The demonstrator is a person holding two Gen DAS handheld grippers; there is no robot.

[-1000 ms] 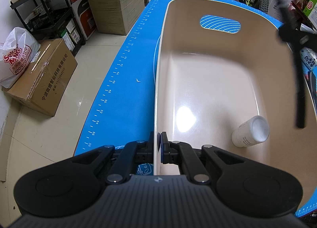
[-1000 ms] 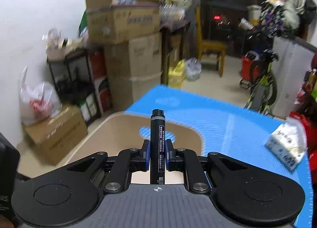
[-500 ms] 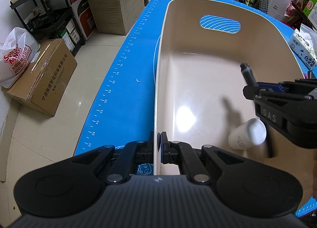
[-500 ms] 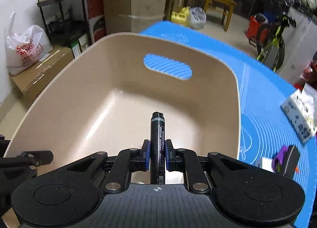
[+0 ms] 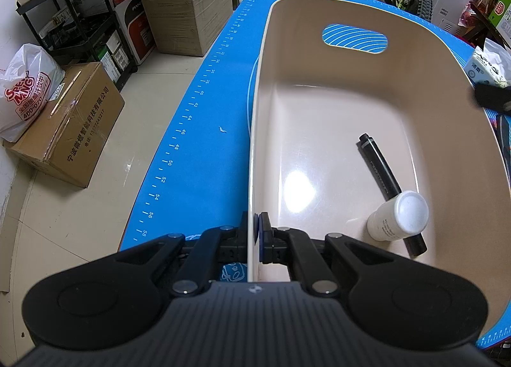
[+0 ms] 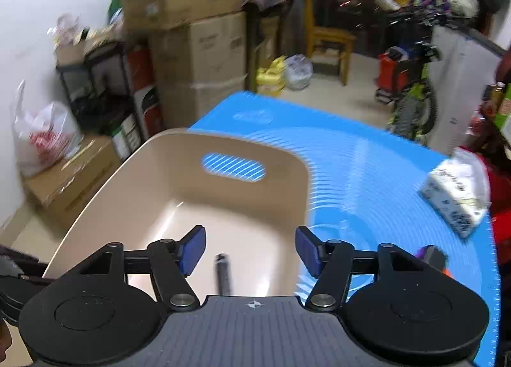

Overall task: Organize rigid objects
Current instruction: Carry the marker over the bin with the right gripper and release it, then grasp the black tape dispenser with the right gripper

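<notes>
The left gripper (image 5: 254,233) is clenched on the near wall of the beige bin (image 5: 255,143), one pad inside and one outside; its outer pad is hidden behind that wall. Ahead and to the right of those fingers, on the bin floor, lies a black marker (image 5: 380,169); its near end is covered by a white bottle (image 5: 397,217) lying on its side across it; the print on both is too small to read. The right gripper (image 6: 250,250) has just been opening and stands released, blue pads (image 6: 191,248) wide apart with nothing pressed between them; the marker (image 6: 223,274) shows low between them, blurred, its lower part cut off by the gripper body. Outward, the bin sits on a blue mat (image 5: 198,143) with a printed ruler scale along its edge; left of the fingers a cardboard box (image 5: 70,124) bears Chinese characters; a white plastic bag (image 5: 25,92) reads "400-070"; the right view is motion-blurred, so the tissue pack (image 6: 456,197) is illegible.
</notes>
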